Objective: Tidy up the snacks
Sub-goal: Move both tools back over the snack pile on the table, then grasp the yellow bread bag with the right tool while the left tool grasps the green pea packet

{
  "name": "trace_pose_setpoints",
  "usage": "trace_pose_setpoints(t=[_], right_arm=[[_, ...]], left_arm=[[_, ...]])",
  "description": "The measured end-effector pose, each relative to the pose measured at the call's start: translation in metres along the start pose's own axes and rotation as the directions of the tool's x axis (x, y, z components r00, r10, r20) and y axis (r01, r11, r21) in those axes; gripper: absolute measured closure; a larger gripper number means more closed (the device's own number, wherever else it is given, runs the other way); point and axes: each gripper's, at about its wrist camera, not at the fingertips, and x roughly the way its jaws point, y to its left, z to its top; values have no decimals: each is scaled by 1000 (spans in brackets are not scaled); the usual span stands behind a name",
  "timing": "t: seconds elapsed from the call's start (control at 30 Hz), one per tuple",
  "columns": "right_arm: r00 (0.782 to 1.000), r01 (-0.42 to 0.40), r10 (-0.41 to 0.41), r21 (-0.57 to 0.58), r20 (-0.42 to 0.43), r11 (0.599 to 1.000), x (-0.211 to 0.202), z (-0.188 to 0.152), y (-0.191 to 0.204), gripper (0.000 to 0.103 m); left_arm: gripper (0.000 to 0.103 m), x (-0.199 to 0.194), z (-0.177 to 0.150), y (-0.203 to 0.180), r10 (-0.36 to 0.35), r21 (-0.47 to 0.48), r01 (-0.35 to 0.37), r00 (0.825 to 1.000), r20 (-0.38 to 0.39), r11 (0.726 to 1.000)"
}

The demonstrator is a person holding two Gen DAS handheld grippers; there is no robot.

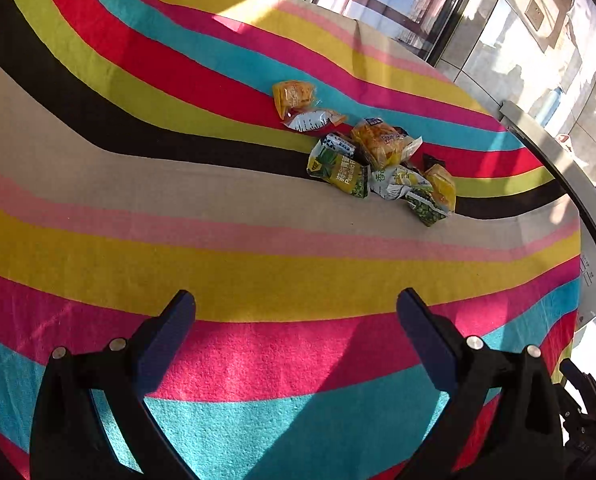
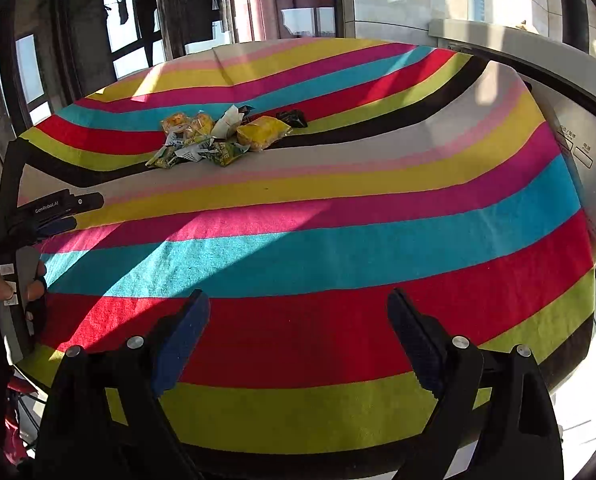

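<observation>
Left gripper (image 2: 68,214) only from right wrist

Striped tablecloth (image 1: 226,248) of matt, fuzzy woven cloth, snack packets (image 1: 371,162) in glossy crinkled plastic film, left gripper (image 1: 296,308) and right gripper (image 2: 298,308) of matt black plastic, shiny metal pins, ribbed blue pads (image 2: 411,340)

Tabletop cloth (image 1: 178,208): wavy stripes in red, teal, magenta, yellow, lime, pink, beige, black. Snack packets (image 1: 377,156): mostly orange-yellow and green-yellow, some white with blue print, one black packet (image 2: 292,118). Fingers (image 1: 425,336) on both tools: black bodies, dark blue pads (image 2: 182,340).
</observation>
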Motion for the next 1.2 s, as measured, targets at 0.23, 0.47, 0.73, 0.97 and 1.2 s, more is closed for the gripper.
trace_pose_setpoints(t=[0.23,0.47,0.73,0.97,1.2], right_arm=[[1000,-11,14,118,-19,993,88,82,-2,16],[986,-100,135,300,-98,949,171,147,-15,16],[990,-18,63,328,-127,944,217,177,7,15],[990,1,15,117,-137,993,212,172,28,59],[994,-74,84,125,-71,989,153,136,-7,66]], left_arm=[[2,1,-5,-9,-24,33,24,1000,10,999],[2,5,-7,-15,-47,63,47,999,-4,997],[2,7,-8,-15,-57,63,58,998,-17,996],[2,9,-8,-16,-55,61,57,998,-22,997],[2,12,-8,-15,-49,55,50,998,-28,997]])
